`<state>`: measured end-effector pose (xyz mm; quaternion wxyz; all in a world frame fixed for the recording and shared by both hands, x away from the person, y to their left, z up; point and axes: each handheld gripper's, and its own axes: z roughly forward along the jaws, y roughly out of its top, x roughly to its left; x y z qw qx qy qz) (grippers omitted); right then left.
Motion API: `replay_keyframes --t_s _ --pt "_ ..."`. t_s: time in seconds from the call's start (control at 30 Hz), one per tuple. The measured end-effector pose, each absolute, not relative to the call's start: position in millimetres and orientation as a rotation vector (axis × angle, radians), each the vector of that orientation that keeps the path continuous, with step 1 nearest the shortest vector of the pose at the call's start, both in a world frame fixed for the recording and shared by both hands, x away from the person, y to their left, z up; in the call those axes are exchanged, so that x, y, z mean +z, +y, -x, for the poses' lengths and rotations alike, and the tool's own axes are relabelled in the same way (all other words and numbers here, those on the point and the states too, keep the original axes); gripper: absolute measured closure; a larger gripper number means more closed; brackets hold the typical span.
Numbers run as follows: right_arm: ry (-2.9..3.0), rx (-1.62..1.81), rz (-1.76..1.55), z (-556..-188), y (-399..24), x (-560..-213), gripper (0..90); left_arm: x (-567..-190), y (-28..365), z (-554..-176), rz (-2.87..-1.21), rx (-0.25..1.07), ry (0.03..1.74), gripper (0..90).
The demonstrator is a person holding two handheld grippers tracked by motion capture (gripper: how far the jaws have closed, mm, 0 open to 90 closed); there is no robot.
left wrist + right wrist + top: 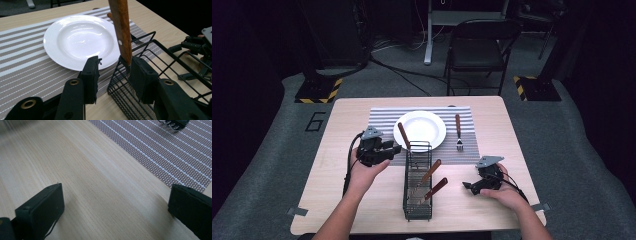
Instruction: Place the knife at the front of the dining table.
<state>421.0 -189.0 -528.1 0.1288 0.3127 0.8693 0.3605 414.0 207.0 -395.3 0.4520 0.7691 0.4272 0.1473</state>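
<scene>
My left gripper (394,148) (113,72) hovers at the far left corner of a black wire basket (418,200) (146,37). A wooden-handled utensil (403,136) (121,27) stands tilted at that corner. In the left gripper view its handle rests against the inner face of the right-hand jaw, while the other jaw stands well apart from it, so the gripper is open. My right gripper (467,186) (115,202) sits low over bare table to the right of the basket, open wide with nothing between its jaws.
Two more wooden-handled utensils (432,177) lean in the basket. A white plate (420,129) (77,37) lies on a striped placemat (382,120) (162,147), with a fork (458,131) (173,123) to its right. A chair (477,47) stands beyond the table.
</scene>
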Motion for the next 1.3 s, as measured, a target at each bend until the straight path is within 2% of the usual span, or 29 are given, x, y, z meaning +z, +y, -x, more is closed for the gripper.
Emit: replay_keyframes --t_s 0.67,1.0,1.3 --pt "2.527 1.048 -0.909 -421.0 -189.0 -528.1 0.0 -406.6 182.4 -426.3 -1.917 0.348 1.034 60.2" --pt "2.527 1.048 -0.908 -421.0 -189.0 -528.1 0.0 -411.3 176.4 -427.9 -1.915 0.370 1.020 69.7" --pt "2.527 1.048 -0.909 -421.0 -189.0 -528.1 0.0 -408.6 175.5 -424.7 -1.915 0.383 1.006 73.0"
